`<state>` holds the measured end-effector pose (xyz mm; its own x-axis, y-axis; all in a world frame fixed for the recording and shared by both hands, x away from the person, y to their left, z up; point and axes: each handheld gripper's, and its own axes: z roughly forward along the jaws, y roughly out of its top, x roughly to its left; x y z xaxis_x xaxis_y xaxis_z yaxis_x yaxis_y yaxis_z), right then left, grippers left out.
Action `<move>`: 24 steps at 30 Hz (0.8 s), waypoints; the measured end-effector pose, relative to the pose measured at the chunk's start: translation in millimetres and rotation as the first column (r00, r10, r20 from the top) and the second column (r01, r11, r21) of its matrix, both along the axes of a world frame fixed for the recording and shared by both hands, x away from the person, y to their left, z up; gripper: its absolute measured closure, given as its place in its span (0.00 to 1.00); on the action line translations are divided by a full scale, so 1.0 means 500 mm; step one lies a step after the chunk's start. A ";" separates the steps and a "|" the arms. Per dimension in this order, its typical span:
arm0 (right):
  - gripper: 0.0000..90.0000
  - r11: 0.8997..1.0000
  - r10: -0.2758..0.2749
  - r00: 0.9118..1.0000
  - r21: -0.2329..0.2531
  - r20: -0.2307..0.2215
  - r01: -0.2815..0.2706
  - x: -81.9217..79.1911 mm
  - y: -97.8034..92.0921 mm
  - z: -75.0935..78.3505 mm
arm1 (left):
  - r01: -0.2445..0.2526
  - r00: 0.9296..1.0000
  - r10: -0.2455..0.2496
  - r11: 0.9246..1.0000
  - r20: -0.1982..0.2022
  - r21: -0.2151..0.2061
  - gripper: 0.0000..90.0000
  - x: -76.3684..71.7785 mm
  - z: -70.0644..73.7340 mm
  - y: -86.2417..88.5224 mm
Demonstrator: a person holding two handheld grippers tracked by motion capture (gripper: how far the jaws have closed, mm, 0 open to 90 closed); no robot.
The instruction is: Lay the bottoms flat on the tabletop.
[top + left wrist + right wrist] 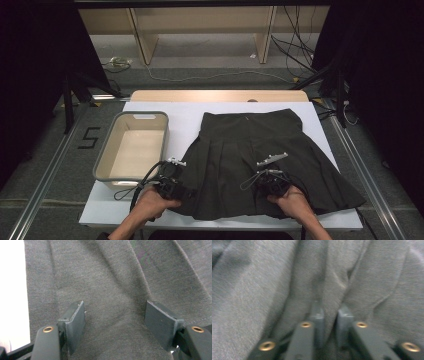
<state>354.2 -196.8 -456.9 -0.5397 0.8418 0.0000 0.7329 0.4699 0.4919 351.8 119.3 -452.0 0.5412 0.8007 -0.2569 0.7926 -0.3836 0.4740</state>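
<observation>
Skirt (250, 155): dark, pleated, spread flat, apparently grey-green.

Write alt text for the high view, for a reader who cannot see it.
A dark pleated skirt lies spread flat on a white table, with a person's two hands at its near hem, each holding a tool: the left tool at the skirt's left edge, the right tool on the fabric. An empty grey bin sits left of the skirt.

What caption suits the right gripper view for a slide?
Right gripper, jaws nearly closed, pinching a fold of the dark grey pleated fabric skirt.
</observation>
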 end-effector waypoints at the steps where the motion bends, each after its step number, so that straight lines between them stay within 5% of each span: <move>1: 0.96 1.000 0.003 1.000 -0.003 0.002 -0.003 0.000 -0.002 0.001 | -0.001 1.000 0.001 1.000 0.000 -0.001 0.36 0.000 0.000 0.001; 6: 0.97 0.999 -0.017 0.999 -0.033 0.032 0.018 0.002 -0.023 0.008 | -0.009 1.000 0.009 1.000 0.002 -0.008 0.36 -0.001 0.003 0.006; 11: 0.96 0.999 -0.042 0.999 -0.010 0.027 0.042 0.005 -0.037 0.008 | -0.008 1.000 0.008 1.000 0.008 -0.005 0.36 -0.006 0.004 0.010; 15: 0.63 0.997 -0.032 0.999 0.072 0.041 0.029 0.001 -0.036 0.023 | -0.016 1.000 0.016 1.000 0.001 0.007 0.35 -0.006 0.001 0.013; 17: 0.55 0.993 -0.033 0.997 0.114 0.073 0.024 -0.002 -0.035 0.037 | -0.017 1.000 0.017 1.000 -0.003 0.017 0.35 -0.005 -0.004 0.013; 24: 0.52 0.981 -0.059 0.991 0.190 0.119 0.035 -0.007 -0.044 0.059 | 0.010 1.000 -0.010 0.997 0.000 0.072 0.44 0.000 -0.025 0.002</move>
<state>350.7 -218.7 -427.3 -0.5053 0.8576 0.0958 0.6798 0.3272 0.6564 351.9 120.1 -464.3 0.5493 0.8117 -0.1987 0.7885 -0.4247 0.4449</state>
